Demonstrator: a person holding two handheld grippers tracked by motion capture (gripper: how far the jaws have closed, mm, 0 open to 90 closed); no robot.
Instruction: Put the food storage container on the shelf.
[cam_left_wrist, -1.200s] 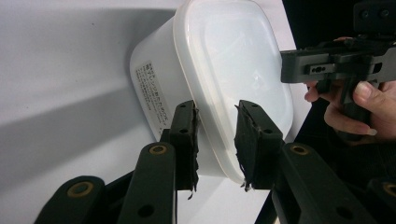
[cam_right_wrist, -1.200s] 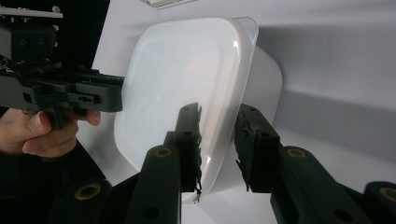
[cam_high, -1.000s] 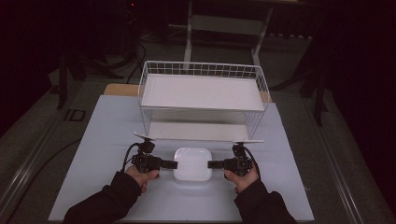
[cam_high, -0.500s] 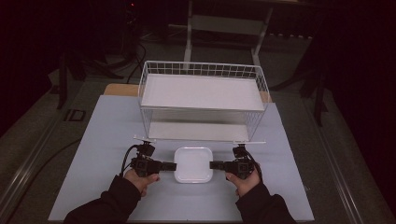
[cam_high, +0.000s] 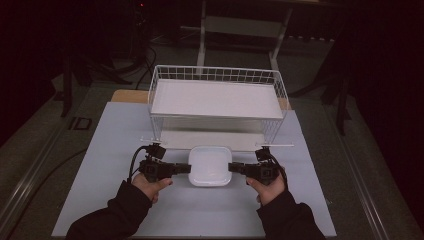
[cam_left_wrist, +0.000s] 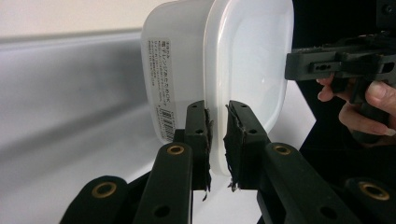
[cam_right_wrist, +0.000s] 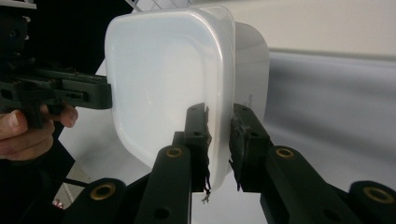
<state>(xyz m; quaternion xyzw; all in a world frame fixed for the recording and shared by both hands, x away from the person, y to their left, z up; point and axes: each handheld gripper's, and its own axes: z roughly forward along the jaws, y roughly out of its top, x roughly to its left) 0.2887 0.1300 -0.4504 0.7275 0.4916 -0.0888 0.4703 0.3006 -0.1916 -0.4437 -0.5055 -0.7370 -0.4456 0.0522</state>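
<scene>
High view: one white container (cam_high: 210, 165) at lower centre of the frame on the table (cam_high: 100, 150), just below one white wire basket (cam_high: 216, 100). Left gripper (cam_high: 186, 168) meets its left edge, right gripper (cam_high: 233, 167) its right edge. Two grippers, one container.

Left gripper view: jaws nearly closed, pinching the container (cam_left_wrist: 219, 70) rim between the pads; other gripper at upper right.

Right gripper view: jaws narrow, clamped on the container (cam_right_wrist: 173, 79) rim; other gripper at left.
</scene>
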